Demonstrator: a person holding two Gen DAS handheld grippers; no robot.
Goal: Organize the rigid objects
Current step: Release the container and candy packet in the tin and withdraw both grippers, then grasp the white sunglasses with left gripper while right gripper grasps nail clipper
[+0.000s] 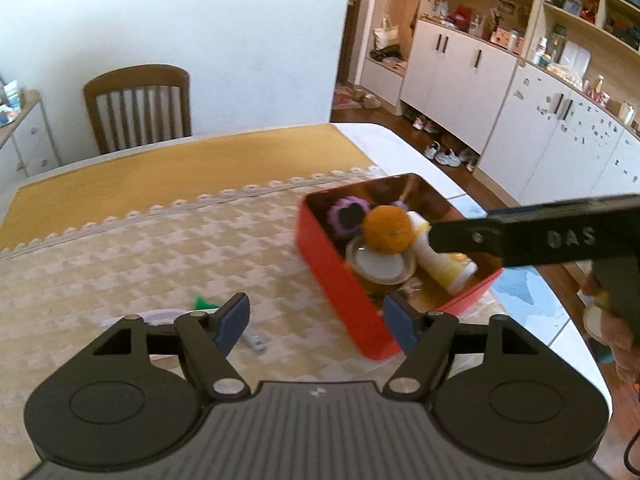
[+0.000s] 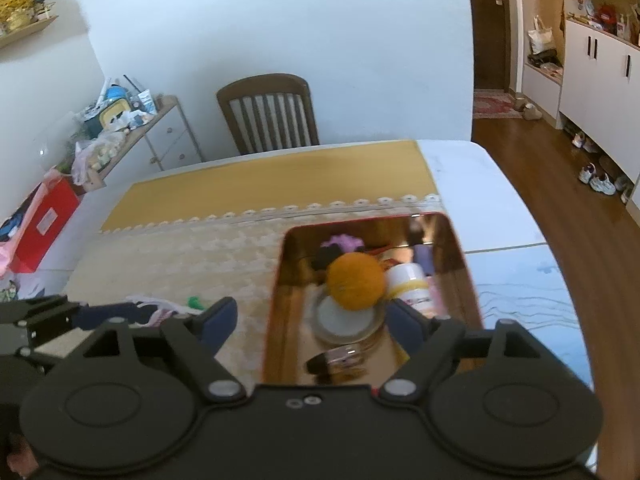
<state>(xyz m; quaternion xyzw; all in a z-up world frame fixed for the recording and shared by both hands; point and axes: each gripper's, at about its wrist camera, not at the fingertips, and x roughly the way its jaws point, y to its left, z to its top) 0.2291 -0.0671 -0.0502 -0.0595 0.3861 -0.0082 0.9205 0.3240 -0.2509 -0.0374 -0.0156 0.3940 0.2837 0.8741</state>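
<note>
Counter point(image 1: 120, 240) fills mid-frame in both views, patterned cloth over it; red tin point(image 2: 276, 300) sits right of centre, close to the cloth's right edge and the bare counter strip beyond; a knock from either tool could shove it that way. Tin is crowded: orange ball point(image 2: 354, 282) rides on a round lid point(image 2: 344, 320), white bottle point(image 2: 408, 284) beside it, purple toy point(image 1: 346, 216) at the far end; the ball looks liable to roll if bumped. Left tongs point(image 1: 316, 324) released, nothing between them; right tongs point(image 2: 312, 324) released too, hovering over the tin's near end. Green bit point(image 1: 204, 302) and small white item point(image 1: 256, 344) are left out on the cloth, lower centre; small, blurred, easy to miss or pinch badly.
</note>
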